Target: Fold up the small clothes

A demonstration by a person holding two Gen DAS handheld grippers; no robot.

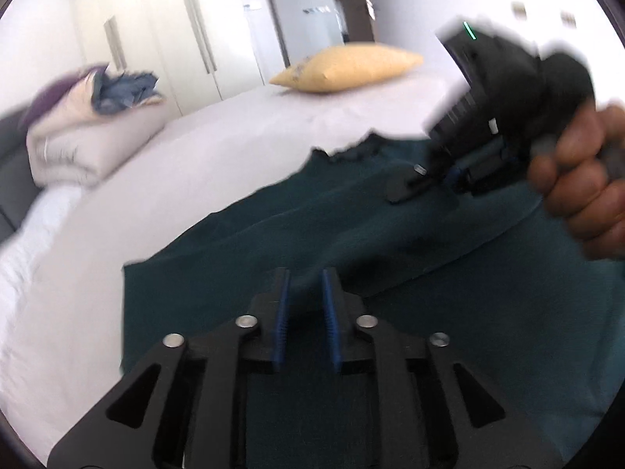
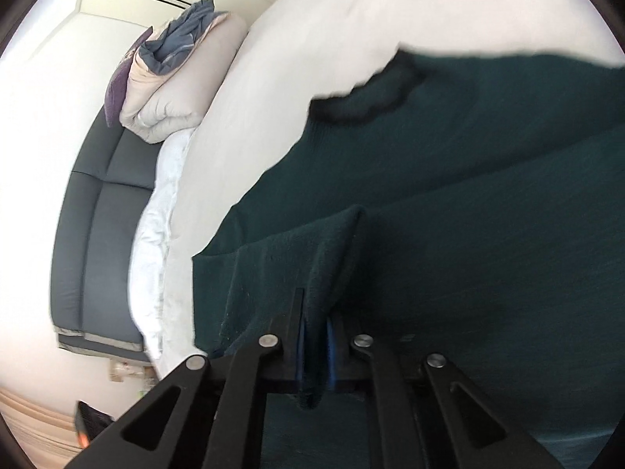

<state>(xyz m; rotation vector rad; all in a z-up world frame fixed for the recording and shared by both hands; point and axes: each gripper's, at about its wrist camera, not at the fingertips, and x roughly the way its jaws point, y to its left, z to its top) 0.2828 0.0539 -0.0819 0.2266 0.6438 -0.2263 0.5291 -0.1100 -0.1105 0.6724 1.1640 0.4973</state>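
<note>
A dark teal knit garment point(image 1: 312, 230) lies spread on the white bed point(image 1: 203, 164). It also shows in the right wrist view point(image 2: 449, 179), with a dark scalloped trim point(image 2: 363, 105) at its far edge. My left gripper point(image 1: 306, 297) hovers just above the cloth, its blue pads slightly apart with nothing between them. My right gripper point(image 2: 315, 328) is shut on a raised fold of the garment point(image 2: 320, 258). In the left wrist view the right gripper point(image 1: 425, 179) is at the far side of the cloth, held by a hand point(image 1: 578, 179).
A yellow pillow point(image 1: 347, 68) lies at the far end of the bed. A folded beige duvet with blue cloth on top point(image 1: 90, 125) sits at the left, also in the right wrist view point(image 2: 175, 78). A grey headboard point(image 2: 97, 211) and white wardrobes point(image 1: 175, 39) stand behind.
</note>
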